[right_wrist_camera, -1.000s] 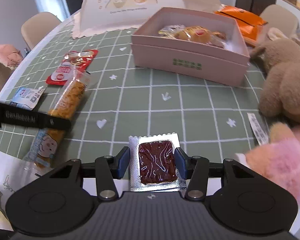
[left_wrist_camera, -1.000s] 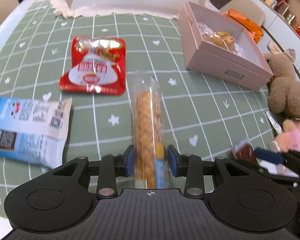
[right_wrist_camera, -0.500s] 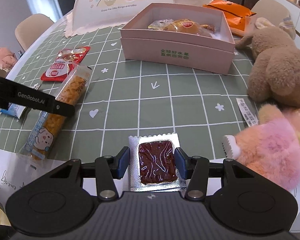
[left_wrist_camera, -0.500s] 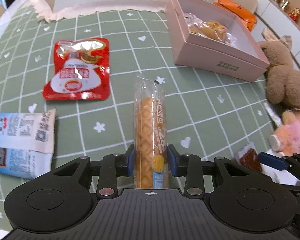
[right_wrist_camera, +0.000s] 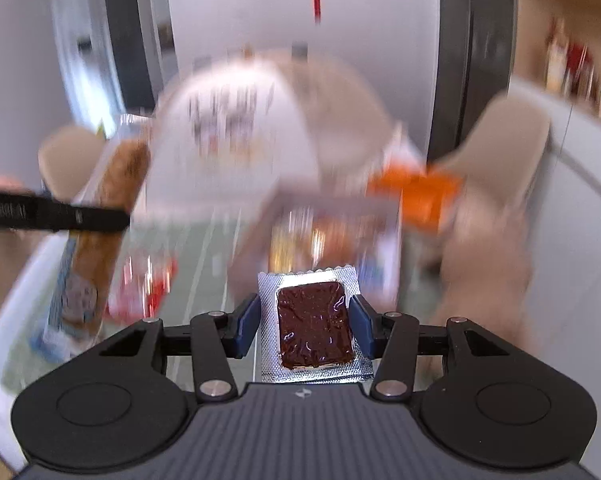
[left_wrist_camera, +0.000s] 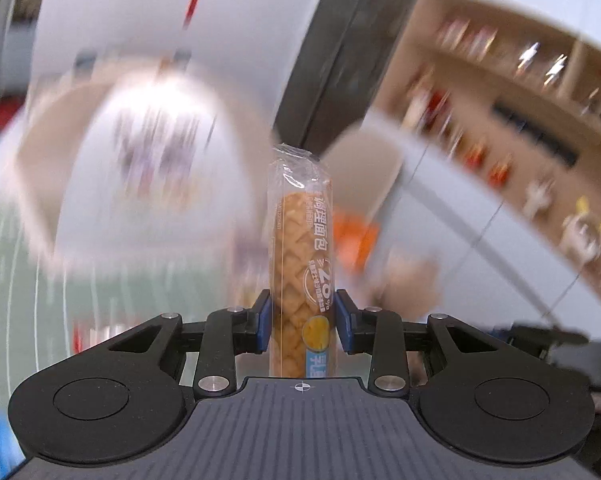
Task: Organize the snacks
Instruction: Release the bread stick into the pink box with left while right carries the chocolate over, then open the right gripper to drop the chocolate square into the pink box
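My left gripper point(left_wrist_camera: 301, 322) is shut on a long clear-wrapped bread stick point(left_wrist_camera: 299, 240), which stands up between the blue pads, lifted off the table. My right gripper point(right_wrist_camera: 304, 322) is shut on a flat silver packet with a dark brown square snack point(right_wrist_camera: 313, 322), also in the air. In the right wrist view the bread stick point(right_wrist_camera: 108, 216) shows at the left with a black finger point(right_wrist_camera: 52, 214) of the left gripper across it. The pink box point(right_wrist_camera: 320, 228) with several snacks is a blur beyond the brown packet.
Everything beyond the grippers is motion-blurred. A white domed food cover point(right_wrist_camera: 236, 140) stands at the back of the green checked tablecloth point(right_wrist_camera: 204, 248). A red packet point(right_wrist_camera: 144, 288) lies left, an orange bag point(right_wrist_camera: 416, 196) right, a brown plush toy point(right_wrist_camera: 484, 248) far right. Shelves point(left_wrist_camera: 520, 92) line the wall.
Both grippers have risen sharply and tipped upward with their snacks still gripped; the table dropped low in view and the room's wall and shelves came into view, now blurred.
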